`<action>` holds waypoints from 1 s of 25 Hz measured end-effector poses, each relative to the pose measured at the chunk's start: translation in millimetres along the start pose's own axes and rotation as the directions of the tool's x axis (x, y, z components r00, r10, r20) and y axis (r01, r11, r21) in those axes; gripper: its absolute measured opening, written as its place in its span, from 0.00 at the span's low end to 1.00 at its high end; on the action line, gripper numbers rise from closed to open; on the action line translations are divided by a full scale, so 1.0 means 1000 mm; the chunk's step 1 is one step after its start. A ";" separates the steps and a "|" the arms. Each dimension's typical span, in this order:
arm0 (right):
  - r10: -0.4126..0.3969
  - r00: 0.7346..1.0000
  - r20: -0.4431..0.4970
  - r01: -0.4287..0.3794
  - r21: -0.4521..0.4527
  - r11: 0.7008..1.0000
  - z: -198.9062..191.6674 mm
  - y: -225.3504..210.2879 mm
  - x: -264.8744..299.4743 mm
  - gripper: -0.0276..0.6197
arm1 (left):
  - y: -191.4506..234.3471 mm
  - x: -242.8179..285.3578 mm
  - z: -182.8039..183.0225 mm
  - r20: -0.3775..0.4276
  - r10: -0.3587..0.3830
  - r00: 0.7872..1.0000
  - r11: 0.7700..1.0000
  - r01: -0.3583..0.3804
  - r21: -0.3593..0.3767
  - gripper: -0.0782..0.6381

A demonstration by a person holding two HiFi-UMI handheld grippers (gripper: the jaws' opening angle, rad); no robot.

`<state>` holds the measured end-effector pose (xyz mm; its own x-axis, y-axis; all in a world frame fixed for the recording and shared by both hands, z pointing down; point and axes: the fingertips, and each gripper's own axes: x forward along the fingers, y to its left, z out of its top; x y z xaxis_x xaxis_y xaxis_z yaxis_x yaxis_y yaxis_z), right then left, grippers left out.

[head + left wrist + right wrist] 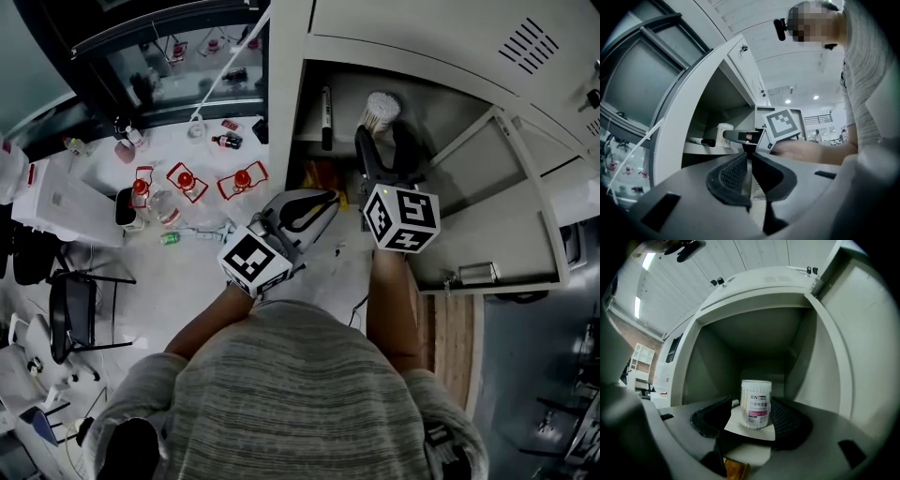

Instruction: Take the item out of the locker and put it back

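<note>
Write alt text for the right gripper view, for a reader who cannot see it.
A clear tub of cotton swabs stands upright on a shelf in an open grey locker, framed by the open jaws of the right gripper, which do not press on it.

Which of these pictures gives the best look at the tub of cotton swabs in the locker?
The right gripper view: the cotton swab tub stands upright, centred, label facing the camera. In the head view the tub shows mostly its top; in the left gripper view the tub is small and distant.
</note>
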<state>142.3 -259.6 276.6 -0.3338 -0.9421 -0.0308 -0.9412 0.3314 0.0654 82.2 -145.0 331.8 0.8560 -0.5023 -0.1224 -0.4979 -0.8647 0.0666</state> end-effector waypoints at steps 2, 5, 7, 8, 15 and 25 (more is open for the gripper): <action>-0.028 1.000 0.009 0.029 -0.027 0.999 0.004 -0.002 -0.005 0.44 | -0.001 0.000 0.001 0.002 -0.001 1.000 1.000 0.001 -0.003 0.16; -0.044 0.998 0.036 0.045 -0.043 0.998 0.014 0.000 -0.017 0.44 | -0.001 -0.002 0.000 0.002 0.000 1.000 1.000 0.000 -0.006 0.16; -0.014 0.999 0.052 0.015 -0.029 0.999 0.018 0.011 -0.023 0.44 | 0.000 -0.003 -0.003 -0.008 0.002 1.000 1.000 -0.002 -0.007 0.16; 0.007 0.998 0.055 -0.006 -0.018 1.000 0.018 0.017 -0.025 0.44 | 0.001 -0.004 -0.005 -0.011 0.004 1.000 1.000 -0.004 -0.007 0.16; 0.123 0.992 0.031 -0.124 0.004 0.992 0.005 0.055 -0.021 0.44 | 0.003 -0.010 -0.007 -0.018 0.023 1.000 1.000 -0.023 -0.011 0.16; 0.174 0.984 -0.031 -0.175 -0.037 0.984 -0.014 0.082 0.003 0.43 | 0.015 -0.027 -0.008 -0.012 0.096 0.995 0.995 -0.096 -0.019 0.16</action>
<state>65.0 -235.8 295.7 -0.4907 -0.8713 0.0120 -0.8658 0.4891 0.1063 53.1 -144.5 343.5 0.8058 -0.5831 -0.1031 -0.5753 -0.8122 0.0967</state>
